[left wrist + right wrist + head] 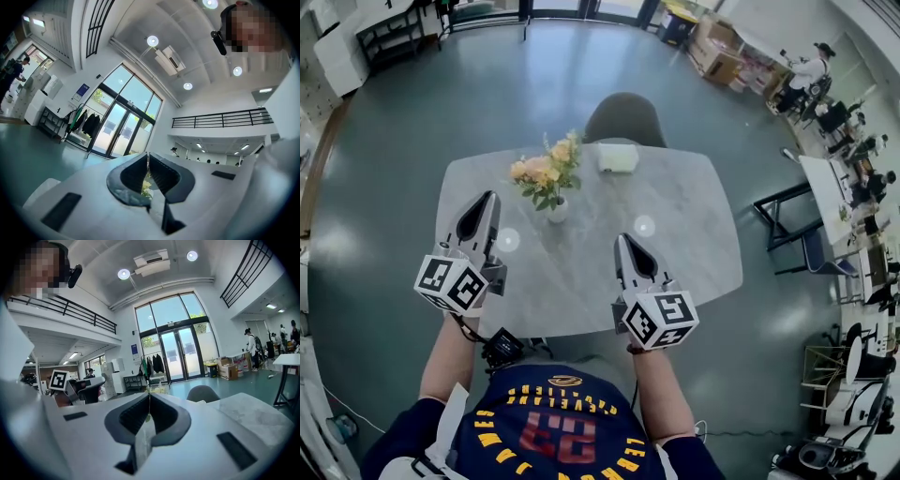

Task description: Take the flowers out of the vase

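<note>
A bunch of peach and yellow flowers (546, 171) with green leaves stands in a small white vase (558, 209) on the grey marble table (694, 225). My left gripper (492, 196) hovers over the table just left of the vase, shut and empty. My right gripper (622, 239) is to the right of the vase and nearer the front edge, also shut with nothing in it. In the left gripper view the flowers (146, 185) peek through the slit below the closed jaw tips (148, 156). In the right gripper view the jaws (149, 397) meet, with flower tops (157, 389) just beyond.
A white box (618, 157) lies at the table's far edge. A grey chair (624, 119) stands behind it. Dark chairs (792, 234) and desks crowd the right side. Teal floor surrounds the table.
</note>
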Demonstrator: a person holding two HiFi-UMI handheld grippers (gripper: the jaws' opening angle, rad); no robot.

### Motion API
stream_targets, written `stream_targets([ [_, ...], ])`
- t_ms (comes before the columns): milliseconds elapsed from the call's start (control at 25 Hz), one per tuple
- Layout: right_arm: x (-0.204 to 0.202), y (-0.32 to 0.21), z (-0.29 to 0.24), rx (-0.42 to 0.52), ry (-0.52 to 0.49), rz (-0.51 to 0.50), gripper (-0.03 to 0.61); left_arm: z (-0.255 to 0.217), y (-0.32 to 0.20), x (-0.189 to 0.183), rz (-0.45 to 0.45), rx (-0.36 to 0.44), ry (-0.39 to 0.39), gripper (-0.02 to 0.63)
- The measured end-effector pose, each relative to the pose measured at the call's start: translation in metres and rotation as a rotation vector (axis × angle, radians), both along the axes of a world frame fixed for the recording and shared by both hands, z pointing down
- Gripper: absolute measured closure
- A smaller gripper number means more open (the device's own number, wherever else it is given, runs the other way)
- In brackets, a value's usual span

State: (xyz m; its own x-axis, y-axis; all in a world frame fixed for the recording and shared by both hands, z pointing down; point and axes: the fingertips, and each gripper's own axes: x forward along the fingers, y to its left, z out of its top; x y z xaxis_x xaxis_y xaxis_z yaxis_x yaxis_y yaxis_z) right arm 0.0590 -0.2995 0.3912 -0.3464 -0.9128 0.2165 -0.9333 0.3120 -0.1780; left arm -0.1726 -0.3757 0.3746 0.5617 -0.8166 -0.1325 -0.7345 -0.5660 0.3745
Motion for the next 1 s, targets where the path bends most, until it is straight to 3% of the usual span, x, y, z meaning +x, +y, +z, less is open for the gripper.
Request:
stream_targets([
  [280, -0.01, -0.034, 0.027, -0.036, 0.008, -0.032, 0.571, 0.038, -0.012, -0.002, -0.003, -0.063, -0.01, 0.612],
  [680, -0.006, -0.084, 0.068, -0.055, -0.065, -0.121, 0.571, 0.084, -0.021, 0.004, -0.077, -0.163, -0.096, 0.611],
  [800, 0.008, -0.076, 0.07, -0.049, -0.094, -0.138, 0.571, 0.088, -0.005, 0.025, -0.077, -0.182, -0.132, 0.611],
  [1000, 0.076, -0.002, 0.058, -0.041, -0.116, -0.161, 0.571, 0.09, 0.079, 0.104, -0.063, -0.217, -0.163, 0.604],
])
